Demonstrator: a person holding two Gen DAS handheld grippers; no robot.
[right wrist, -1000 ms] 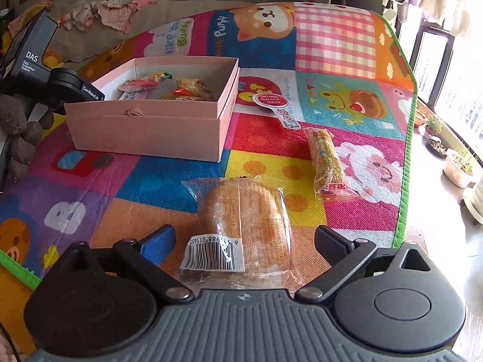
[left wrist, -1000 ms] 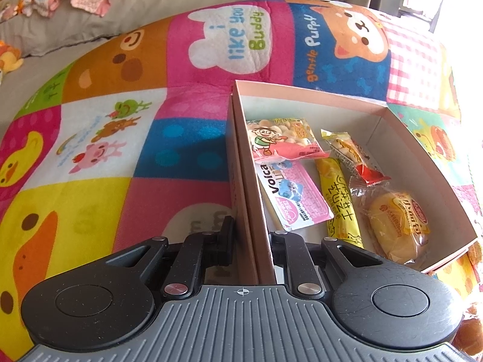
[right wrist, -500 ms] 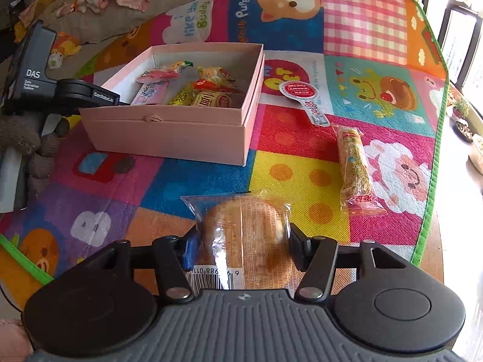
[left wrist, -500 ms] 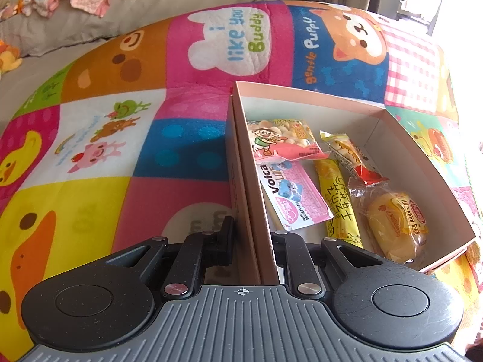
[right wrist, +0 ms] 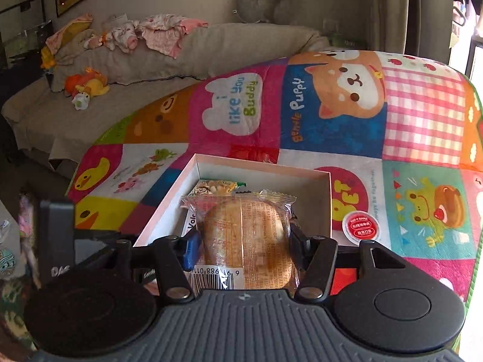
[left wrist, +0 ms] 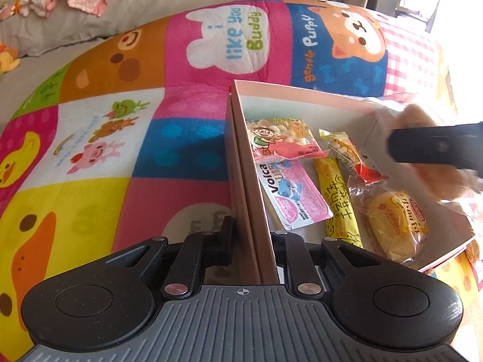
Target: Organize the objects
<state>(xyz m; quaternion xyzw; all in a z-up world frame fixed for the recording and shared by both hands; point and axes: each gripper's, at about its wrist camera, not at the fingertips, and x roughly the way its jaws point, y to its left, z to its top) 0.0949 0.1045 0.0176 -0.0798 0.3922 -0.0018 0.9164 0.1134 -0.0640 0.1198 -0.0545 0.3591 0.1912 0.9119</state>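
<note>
Two grippers are at work over the patchwork play mat (right wrist: 422, 114). My left gripper (left wrist: 250, 241) is clamped narrow on the near wall of the pink box (left wrist: 302, 93), one finger outside and one inside. My right gripper (right wrist: 241, 241) pinches a wrapped round bun (right wrist: 244, 241) by its sides, barcode end toward me, and holds it in the air above the box's near edge. From the left camera that bun shows only as a blur at the box's right edge, so I cannot say just how high it hangs.

Inside the box lie a bag of small biscuits (left wrist: 280, 135) against the far wall, a pink Volca sachet (left wrist: 295, 196) along the left wall, a yellow stick pack (left wrist: 338, 199) down the middle, a slim snack with a red end (left wrist: 350, 154) beside it, and a yellow cake packet (left wrist: 395, 220) in the near right corner. On the mat just right of the box sits a round red-lidded cup (right wrist: 360, 226).
</note>
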